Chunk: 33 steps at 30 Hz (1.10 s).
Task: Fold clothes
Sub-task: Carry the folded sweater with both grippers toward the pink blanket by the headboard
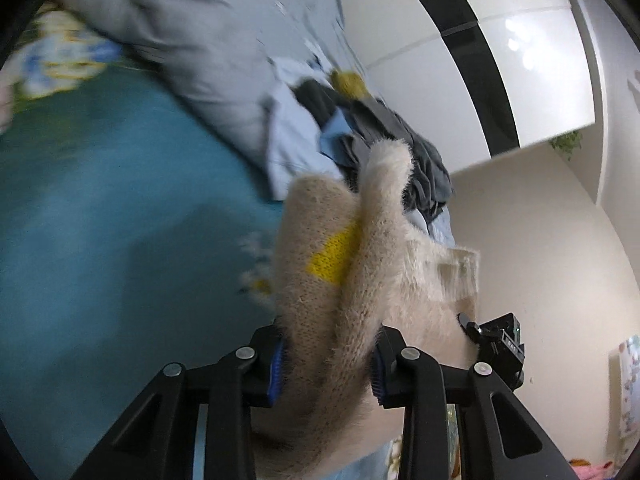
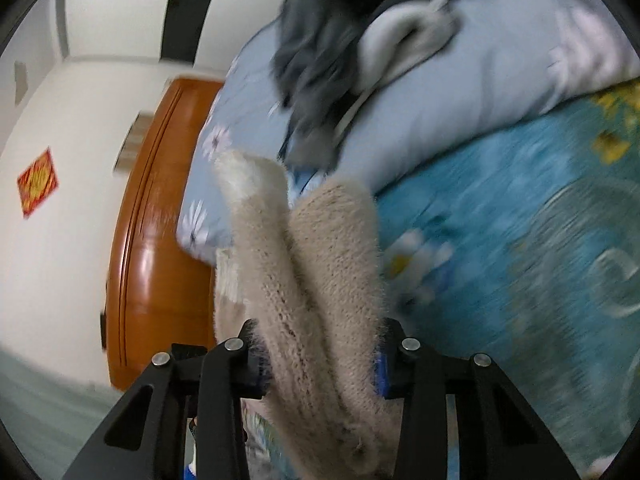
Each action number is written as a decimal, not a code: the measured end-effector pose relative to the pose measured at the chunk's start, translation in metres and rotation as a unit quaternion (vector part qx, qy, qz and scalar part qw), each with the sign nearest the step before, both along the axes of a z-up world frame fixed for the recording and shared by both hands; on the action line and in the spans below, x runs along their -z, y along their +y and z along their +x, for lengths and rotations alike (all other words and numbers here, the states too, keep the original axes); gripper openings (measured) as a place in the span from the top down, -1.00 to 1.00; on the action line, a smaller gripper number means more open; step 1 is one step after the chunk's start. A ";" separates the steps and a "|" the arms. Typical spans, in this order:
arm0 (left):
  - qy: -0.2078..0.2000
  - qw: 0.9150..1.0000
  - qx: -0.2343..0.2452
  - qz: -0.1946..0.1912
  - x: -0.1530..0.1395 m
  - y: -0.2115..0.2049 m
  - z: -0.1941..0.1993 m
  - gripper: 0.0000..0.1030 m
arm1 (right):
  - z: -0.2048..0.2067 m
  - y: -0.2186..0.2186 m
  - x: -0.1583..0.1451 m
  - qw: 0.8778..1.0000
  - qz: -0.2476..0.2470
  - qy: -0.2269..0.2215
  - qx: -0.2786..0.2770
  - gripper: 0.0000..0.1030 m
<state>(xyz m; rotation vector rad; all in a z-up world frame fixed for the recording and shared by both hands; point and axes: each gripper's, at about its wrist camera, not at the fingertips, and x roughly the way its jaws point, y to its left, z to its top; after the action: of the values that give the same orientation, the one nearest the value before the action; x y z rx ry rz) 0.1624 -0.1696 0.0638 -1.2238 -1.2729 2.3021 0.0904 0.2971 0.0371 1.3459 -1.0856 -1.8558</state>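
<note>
A fuzzy beige knit sweater (image 1: 360,264) with a yellow patch is bunched between the jaws of my left gripper (image 1: 328,364), which is shut on it above the teal bedspread (image 1: 112,220). The other gripper's black body (image 1: 500,340) shows just to the right, by the same sweater. In the right wrist view my right gripper (image 2: 320,364) is shut on thick folds of the same sweater (image 2: 320,272), held above the teal floral bedspread (image 2: 500,220).
A pile of grey and light blue clothes (image 1: 360,128) lies beyond the sweater on a pale blue quilt (image 2: 460,92). A grey pillow (image 1: 172,32) lies at the bed's far side. A wooden headboard (image 2: 156,248) and white walls bound the bed.
</note>
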 end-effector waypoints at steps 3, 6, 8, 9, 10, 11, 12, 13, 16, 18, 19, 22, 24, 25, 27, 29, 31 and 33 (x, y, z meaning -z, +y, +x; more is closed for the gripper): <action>-0.003 0.999 -0.023 -0.022 -0.008 -0.027 0.039 0.32 | 0.007 -0.040 -0.001 0.999 -0.004 0.001 -0.032 0.24; -0.011 0.999 -0.048 -0.021 -0.005 -0.050 0.066 0.32 | 0.011 -0.071 0.007 0.999 -0.010 -0.003 -0.054 0.24; -0.022 0.998 -0.060 -0.012 0.007 -0.057 0.075 0.32 | 0.015 -0.086 0.021 0.998 -0.014 -0.016 -0.058 0.24; -0.030 0.998 -0.063 -0.007 0.016 -0.060 0.079 0.32 | 0.017 -0.090 0.030 0.998 -0.011 -0.028 -0.057 0.24; -0.039 0.997 -0.065 -0.003 0.024 -0.063 0.083 0.32 | 0.018 -0.094 0.039 0.998 -0.006 -0.041 -0.056 0.24; -0.050 0.997 -0.066 0.001 0.034 -0.064 0.086 0.32 | 0.019 -0.098 0.049 0.997 -0.002 -0.055 -0.055 0.24; -0.063 0.996 -0.067 0.004 0.046 -0.063 0.088 0.32 | 0.021 -0.098 0.057 0.996 0.004 -0.066 -0.053 0.24; -0.077 0.995 -0.067 0.008 0.058 -0.063 0.089 0.32 | 0.024 -0.099 0.066 0.996 0.009 -0.078 -0.052 0.24; -0.105 0.992 -0.074 0.020 0.087 -0.061 0.096 0.31 | 0.032 -0.096 0.092 0.993 0.030 -0.110 -0.045 0.24; -0.100 0.989 -0.091 0.051 0.102 -0.064 0.104 0.29 | 0.036 -0.084 0.106 0.991 0.028 -0.126 -0.036 0.24; -0.097 0.988 -0.097 0.065 0.107 -0.065 0.106 0.23 | 0.038 -0.080 0.111 0.991 0.023 -0.131 -0.030 0.24; -0.095 0.987 -0.103 0.086 0.117 -0.066 0.108 0.12 | 0.042 -0.076 0.119 0.991 0.009 -0.136 -0.015 0.24; -0.095 0.986 -0.102 0.092 0.118 -0.067 0.106 0.07 | 0.044 -0.073 0.120 0.991 0.006 -0.132 -0.010 0.20; -0.096 0.986 -0.101 0.094 0.117 -0.066 0.104 0.05 | 0.044 -0.073 0.120 0.991 0.006 -0.133 -0.008 0.20; -0.096 0.986 -0.098 0.092 0.118 -0.065 0.102 0.01 | 0.043 -0.074 0.121 0.991 0.007 -0.135 -0.002 0.14; -0.094 0.987 -0.095 0.085 0.117 -0.064 0.102 0.01 | 0.044 -0.074 0.120 0.991 0.009 -0.135 0.004 0.12; -0.088 0.989 -0.093 0.075 0.115 -0.063 0.099 0.10 | 0.043 -0.076 0.117 0.991 0.017 -0.134 0.008 0.16; -0.079 0.990 -0.094 0.067 0.110 -0.063 0.100 0.20 | 0.041 -0.079 0.109 0.991 0.025 -0.132 0.009 0.23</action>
<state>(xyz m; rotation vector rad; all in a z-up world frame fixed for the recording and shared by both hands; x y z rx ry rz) 0.2621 -0.2323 -0.0461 -1.3126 -1.6340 2.2363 0.1313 0.2178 -0.0717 1.6507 -1.1909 -1.7640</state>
